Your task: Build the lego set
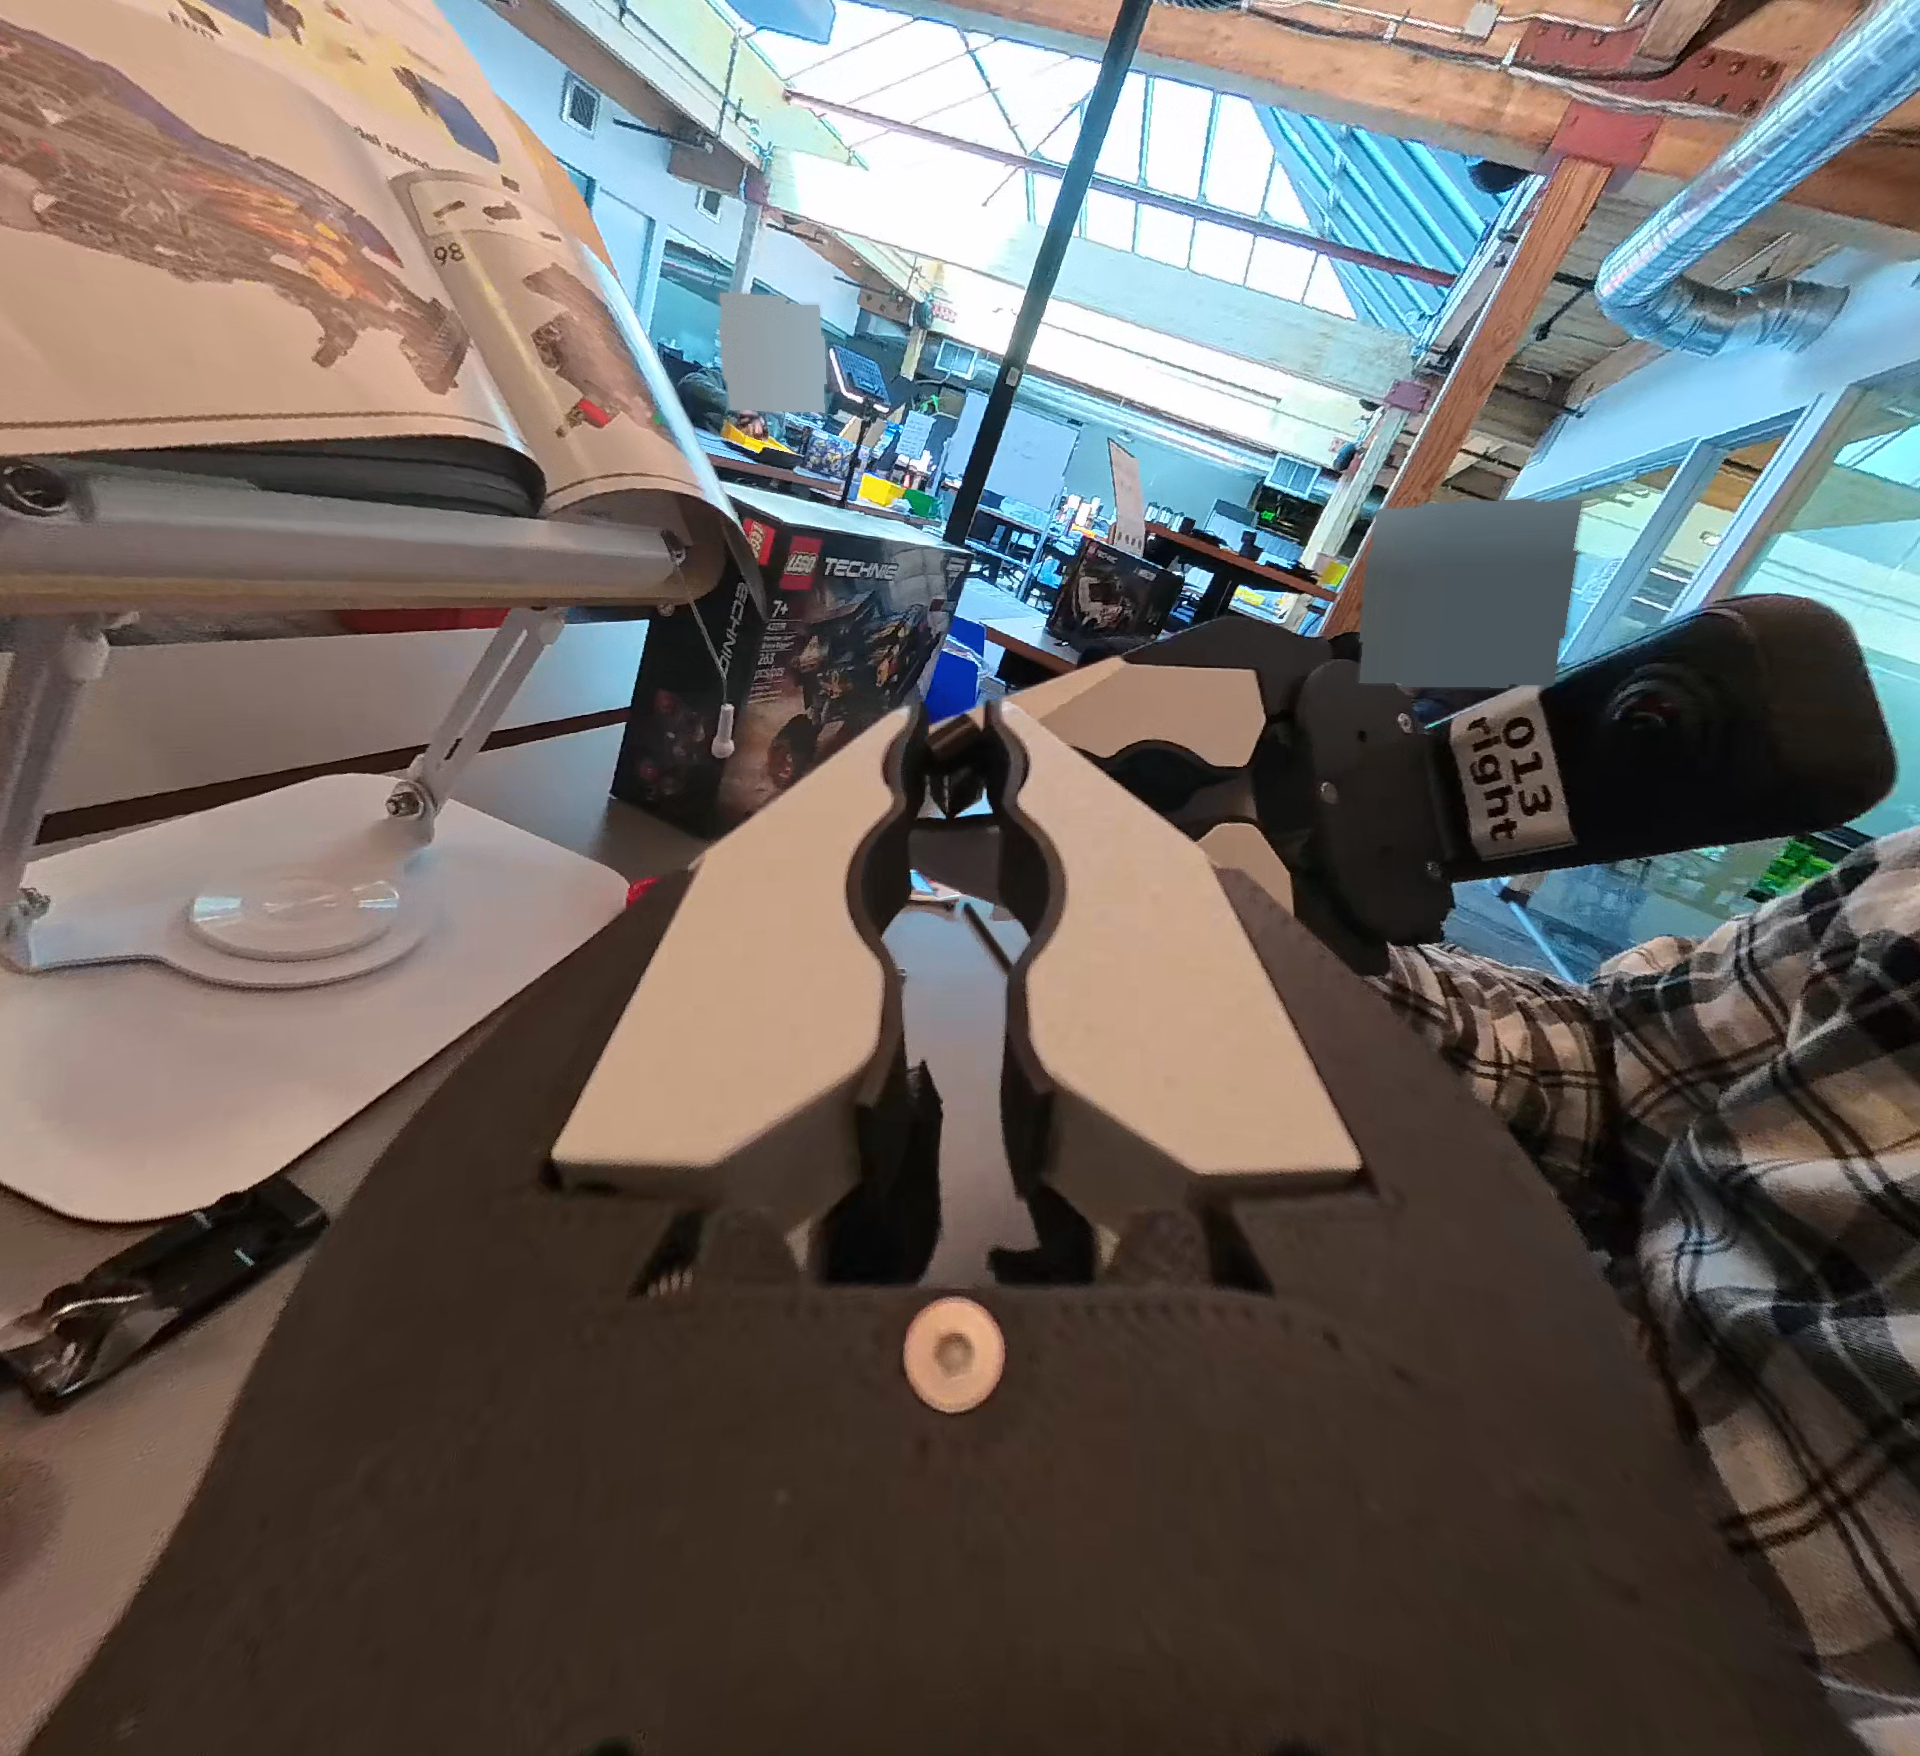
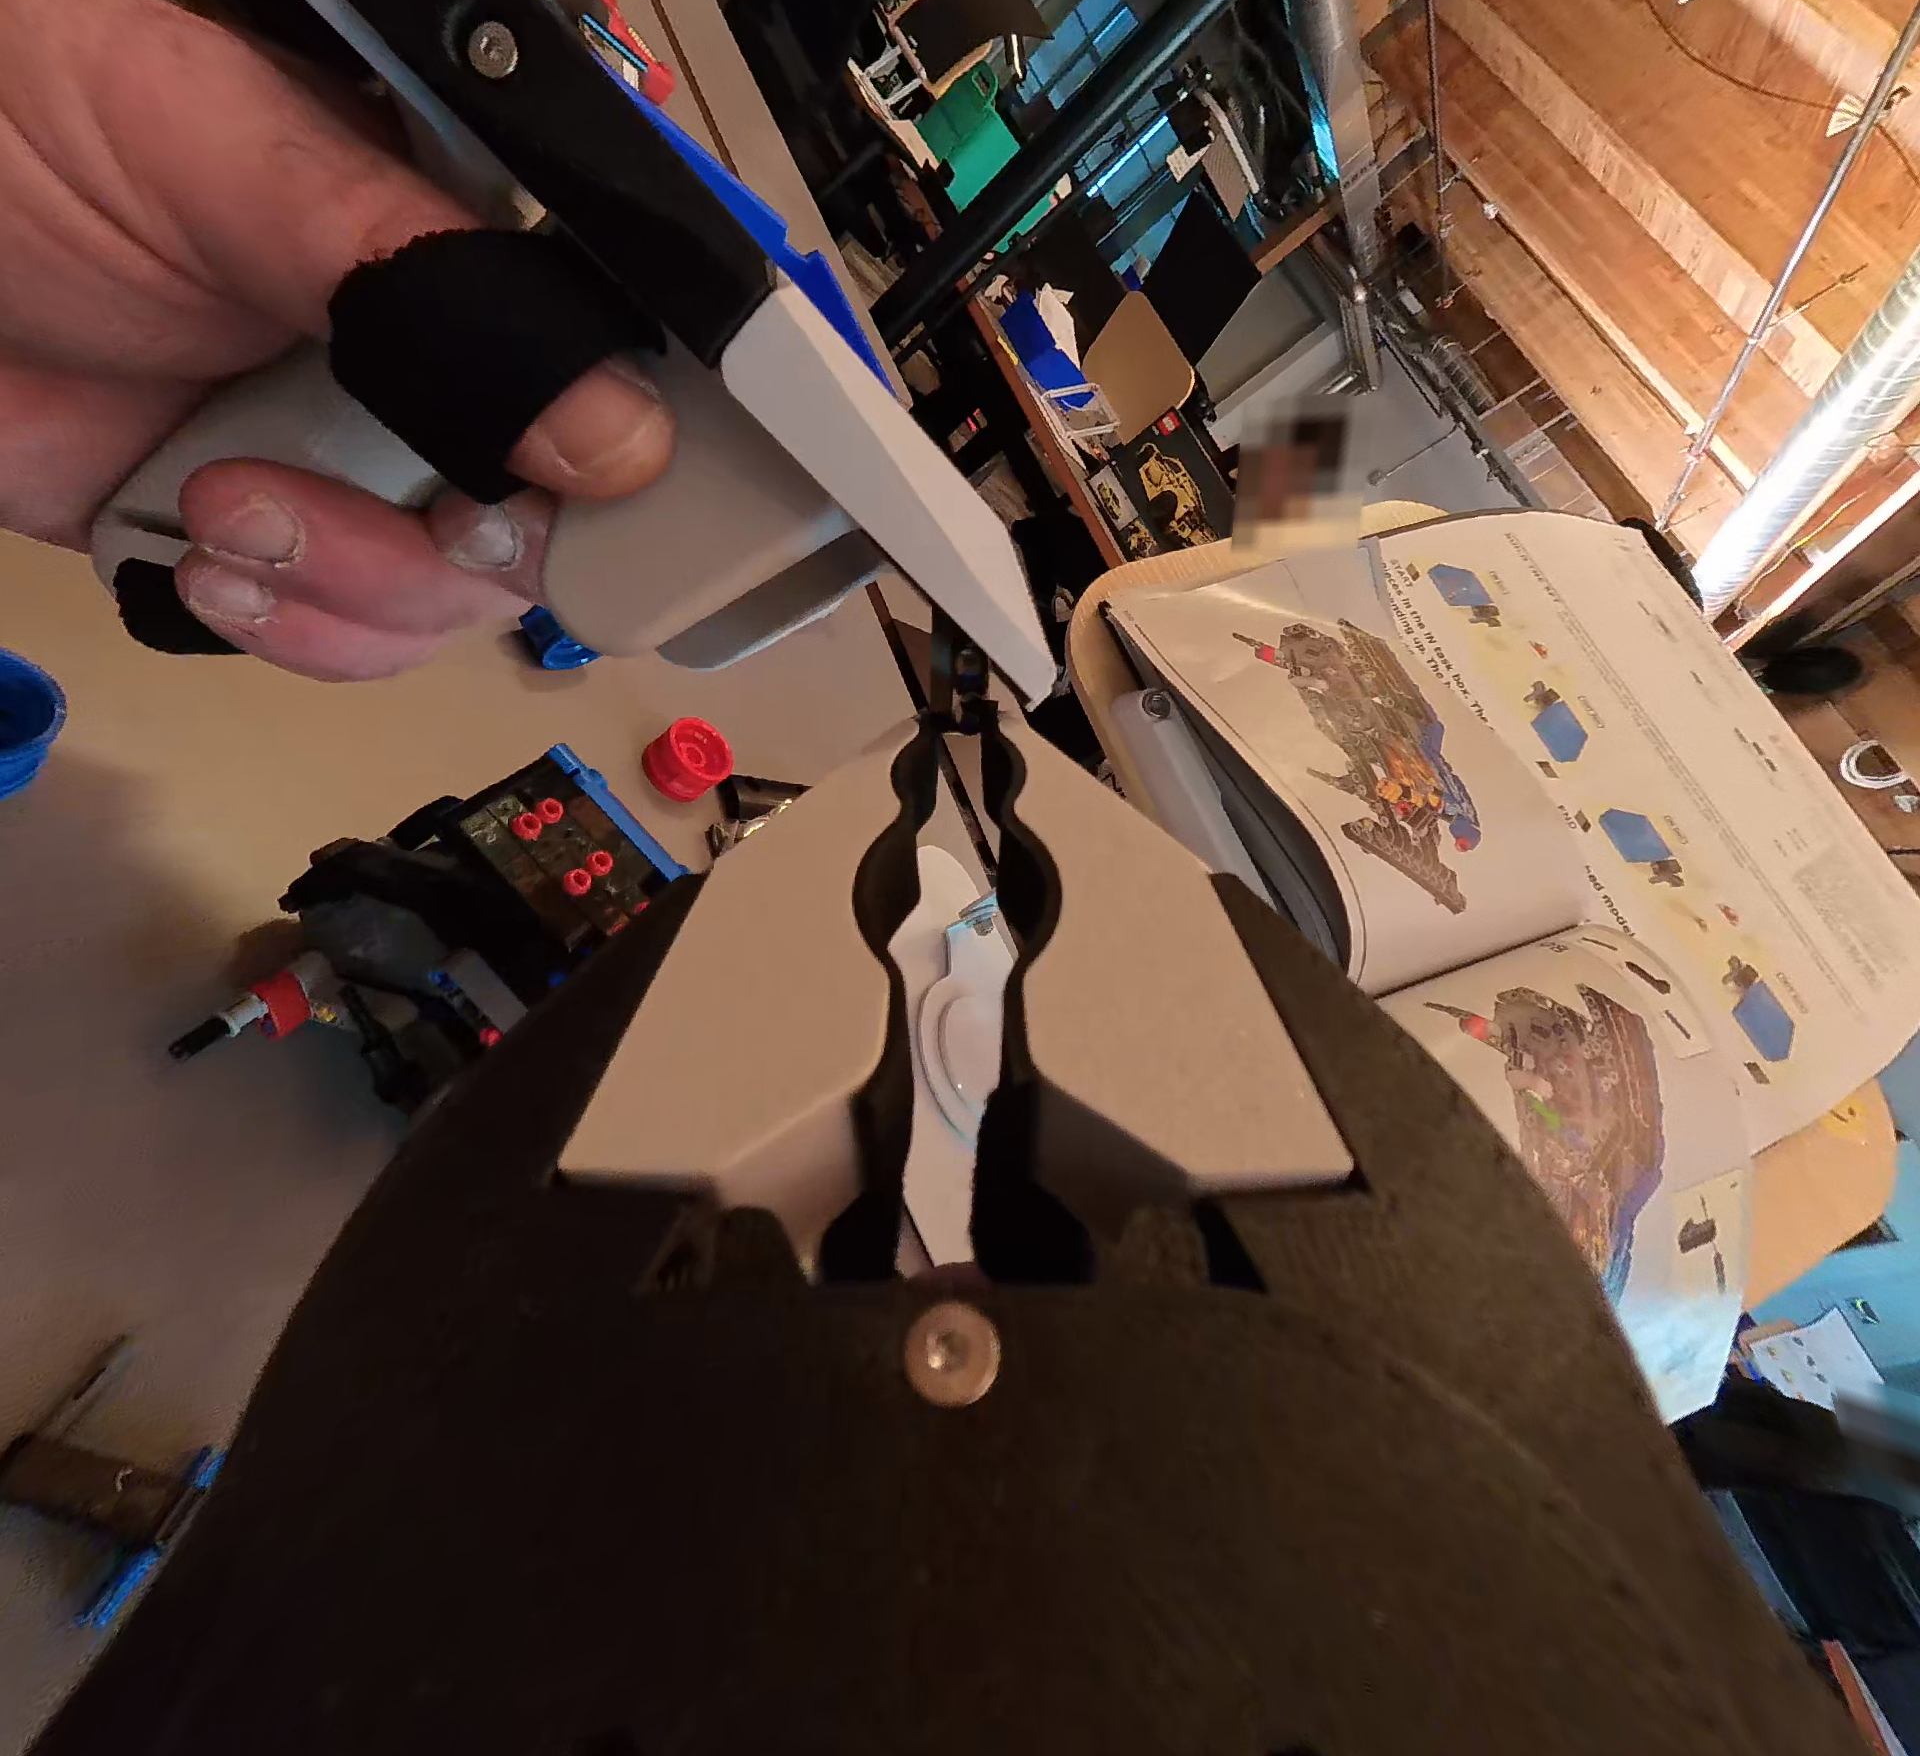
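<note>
Both grippers are raised above the table with their tips touching. In the left wrist view my left gripper (image 1: pixel 954 738) is shut on a small black lego piece (image 1: pixel 951 771). My right gripper (image 1: pixel 1013 709) comes in from the right and meets that tip. In the right wrist view the right gripper (image 2: pixel 956 732) is shut on a thin black piece with a blue bit (image 2: pixel 964 672). The left gripper (image 2: pixel 1023 680), held by a hand, reaches it from the upper left. A partly built dark model with red pins and blue edges (image 2: pixel 488 885) lies on the table below.
An open instruction booklet (image 1: pixel 260 231) rests on a white stand (image 1: pixel 291 917), and also shows in the right wrist view (image 2: pixel 1455 771). A lego box (image 1: pixel 800 657) stands behind. A red wheel hub (image 2: pixel 686 759), a blue piece (image 2: pixel 556 648) and a black bag (image 1: pixel 156 1280) lie on the table. My left and right fingertips are right by each other. The red wheel hub (image 2: pixel 686 759) sits 20 cm or so from the ends of my right fingers.
</note>
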Motion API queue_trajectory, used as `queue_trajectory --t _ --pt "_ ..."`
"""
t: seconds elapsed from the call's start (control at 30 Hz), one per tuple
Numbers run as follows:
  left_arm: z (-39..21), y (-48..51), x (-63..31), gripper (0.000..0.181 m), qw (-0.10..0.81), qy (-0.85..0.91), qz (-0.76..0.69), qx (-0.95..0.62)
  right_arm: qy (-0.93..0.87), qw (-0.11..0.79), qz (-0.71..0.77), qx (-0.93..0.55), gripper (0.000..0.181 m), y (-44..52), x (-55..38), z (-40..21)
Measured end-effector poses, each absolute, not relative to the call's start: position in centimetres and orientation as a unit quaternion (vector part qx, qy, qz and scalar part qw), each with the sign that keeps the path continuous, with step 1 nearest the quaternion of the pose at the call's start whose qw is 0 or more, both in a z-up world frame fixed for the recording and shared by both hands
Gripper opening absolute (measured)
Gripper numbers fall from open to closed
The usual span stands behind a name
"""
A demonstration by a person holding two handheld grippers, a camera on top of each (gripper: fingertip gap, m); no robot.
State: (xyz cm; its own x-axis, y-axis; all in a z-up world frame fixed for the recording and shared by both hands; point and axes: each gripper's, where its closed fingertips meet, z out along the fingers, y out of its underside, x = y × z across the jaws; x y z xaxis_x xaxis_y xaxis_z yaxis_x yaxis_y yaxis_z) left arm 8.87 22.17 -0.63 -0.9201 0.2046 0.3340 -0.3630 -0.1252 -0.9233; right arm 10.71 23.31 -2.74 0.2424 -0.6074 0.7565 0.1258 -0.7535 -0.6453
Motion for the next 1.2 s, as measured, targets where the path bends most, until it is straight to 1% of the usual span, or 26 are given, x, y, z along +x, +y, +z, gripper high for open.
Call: queue_trajectory --t 0.17,0.3,0.47,0.57,0.6,0.67,0.73,0.77,0.83,0.9,0.97,1.03,1.2 --pt "-1.1 21.8 8.9 0.009 0.216 -0.632 0.741 0.068 0.17 0.309 -0.589 -0.727 0.005 22.8 10.6 -3.0" --pt "-1.2 21.7 9.1 0.01 0.216 -0.635 0.739 0.068 0.172 0.312 -0.584 -0.73 0.005 22.6 10.4 -3.2" --pt "-0.7 22.3 10.3 0.02 0.175 -0.635 0.749 0.072 0.178 0.312 -0.584 -0.728 0.005 21.8 10.3 -3.0" --pt "-0.9 22.7 11.2 0.032 0.146 -0.654 0.739 0.07 0.182 0.31 -0.576 -0.734 0.005 21.3 10.1 -3.3" --pt "-1.2 22.8 11.6 0.039 0.133 -0.667 0.73 0.068 0.181 0.306 -0.574 -0.737 0.005 21.0 10.1 -3.5" --pt "-2.0 23.2 12.3 0.049 0.102 -0.7 0.704 0.059 0.177 0.297 -0.565 -0.749 0.005 20.5 10.0 -4.2" --pt "-3.1 23.5 12.6 0.053 0.084 -0.731 0.675 0.046 0.166 0.281 -0.559 -0.763 0.005 20.2 9.8 -5.2" --pt "-3.6 23.7 12.6 0.057 0.083 -0.745 0.661 0.039 0.155 0.275 -0.549 -0.773 0.005 20.3 9.6 -5.9" --pt "-4.9 23.7 12.0 0.058 0.096 -0.768 0.632 0.022 0.133 0.262 -0.536 -0.792 0.005 20.4 9.1 -7.4" --pt "-6.4 23.5 11.2 0.064 0.103 -0.793 0.6 0.004 0.112 0.242 -0.529 -0.806 0.005 20.4 8.8 -8.9" --pt "-8.1 23.1 10.1 0.066 0.098 -0.817 0.568 -0.023 0.092 0.219 -0.529 -0.815 0.005 20.0 8.6 -9.9" --pt "-9.6 22.9 9.3 0.069 0.092 -0.838 0.537 -0.04 0.07 0.215 -0.525 -0.821 0.005 19.9 8.1 -10.6" --pt "-12.1 22.6 9.4 0.068 0.066 -0.869 0.488 -0.05 0.029 0.185 -0.531 -0.827 0.004 19.7 7.7 -12.2"
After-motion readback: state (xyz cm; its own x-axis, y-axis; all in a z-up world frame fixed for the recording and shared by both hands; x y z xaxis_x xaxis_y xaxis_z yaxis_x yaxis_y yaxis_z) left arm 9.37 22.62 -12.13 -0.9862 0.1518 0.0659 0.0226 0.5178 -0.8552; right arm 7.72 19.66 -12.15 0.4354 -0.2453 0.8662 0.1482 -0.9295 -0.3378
